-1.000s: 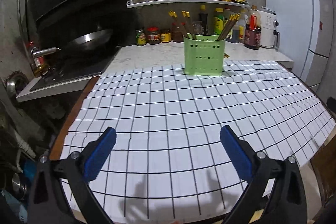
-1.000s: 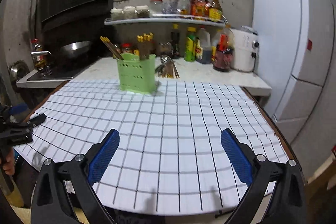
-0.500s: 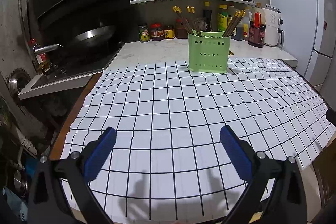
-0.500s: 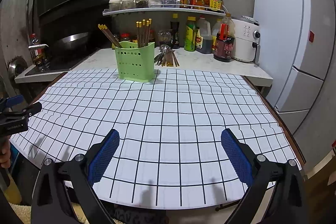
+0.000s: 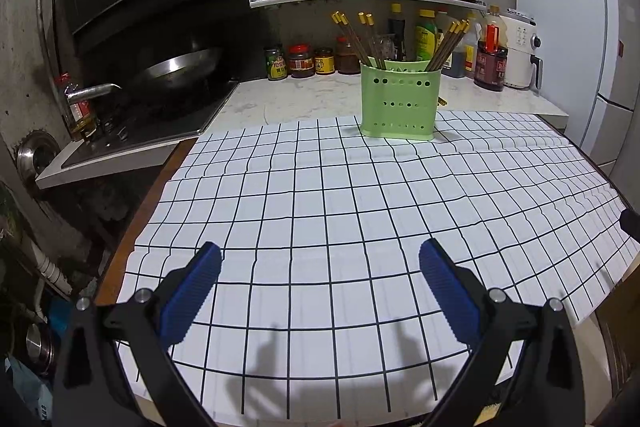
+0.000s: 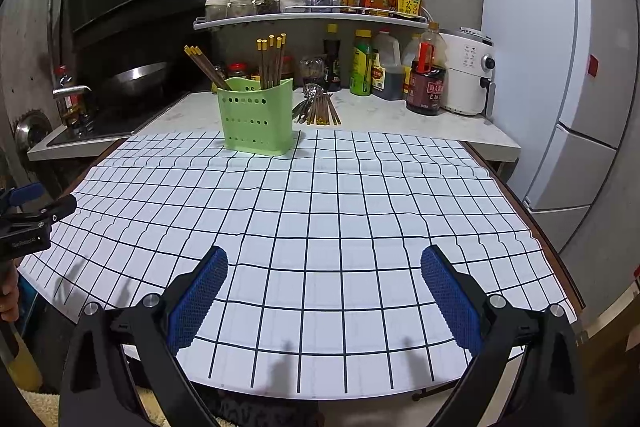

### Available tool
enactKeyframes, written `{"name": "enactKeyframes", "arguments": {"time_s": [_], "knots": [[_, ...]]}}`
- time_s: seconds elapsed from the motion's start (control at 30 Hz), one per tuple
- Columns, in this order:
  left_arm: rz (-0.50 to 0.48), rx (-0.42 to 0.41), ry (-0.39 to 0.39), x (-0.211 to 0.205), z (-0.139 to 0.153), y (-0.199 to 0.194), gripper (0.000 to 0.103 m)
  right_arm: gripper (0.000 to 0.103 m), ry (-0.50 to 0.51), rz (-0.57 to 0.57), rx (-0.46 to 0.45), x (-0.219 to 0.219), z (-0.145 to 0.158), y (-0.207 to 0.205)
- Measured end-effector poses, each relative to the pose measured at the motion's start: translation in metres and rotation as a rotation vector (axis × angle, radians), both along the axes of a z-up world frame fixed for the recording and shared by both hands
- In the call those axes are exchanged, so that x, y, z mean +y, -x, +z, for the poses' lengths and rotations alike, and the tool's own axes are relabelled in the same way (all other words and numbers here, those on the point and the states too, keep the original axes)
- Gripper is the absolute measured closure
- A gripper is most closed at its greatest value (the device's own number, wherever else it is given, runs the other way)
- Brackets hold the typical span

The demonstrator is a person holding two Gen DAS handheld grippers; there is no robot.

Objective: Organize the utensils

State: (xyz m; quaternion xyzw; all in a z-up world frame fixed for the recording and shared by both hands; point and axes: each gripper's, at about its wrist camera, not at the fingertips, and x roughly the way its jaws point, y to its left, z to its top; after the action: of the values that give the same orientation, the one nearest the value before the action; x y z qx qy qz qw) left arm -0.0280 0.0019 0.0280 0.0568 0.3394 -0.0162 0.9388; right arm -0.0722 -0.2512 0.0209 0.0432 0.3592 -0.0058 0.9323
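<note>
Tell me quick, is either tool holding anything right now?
Left tool: open, holding nothing.
Right tool: open, holding nothing.

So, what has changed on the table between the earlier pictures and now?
Both views now look a little higher and nearer toward the green holder, so both hand-held grippers, left and right, seem to have tilted up and moved slightly forward. Nothing was taken hold of or let go. Both remain open and empty; the holder with its chopsticks and the loose utensils on the counter lie as before.
</note>
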Motion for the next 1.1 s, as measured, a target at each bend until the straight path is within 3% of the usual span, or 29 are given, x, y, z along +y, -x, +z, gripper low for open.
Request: {"name": "enactKeyframes", "arguments": {"time_s": [1.1], "knots": [[0.01,0.003,-0.001,0.0028,-0.0005,-0.0009,0.006,0.006,-0.001,-0.001,0.007,-0.003,-0.0003,-0.0019]]}}
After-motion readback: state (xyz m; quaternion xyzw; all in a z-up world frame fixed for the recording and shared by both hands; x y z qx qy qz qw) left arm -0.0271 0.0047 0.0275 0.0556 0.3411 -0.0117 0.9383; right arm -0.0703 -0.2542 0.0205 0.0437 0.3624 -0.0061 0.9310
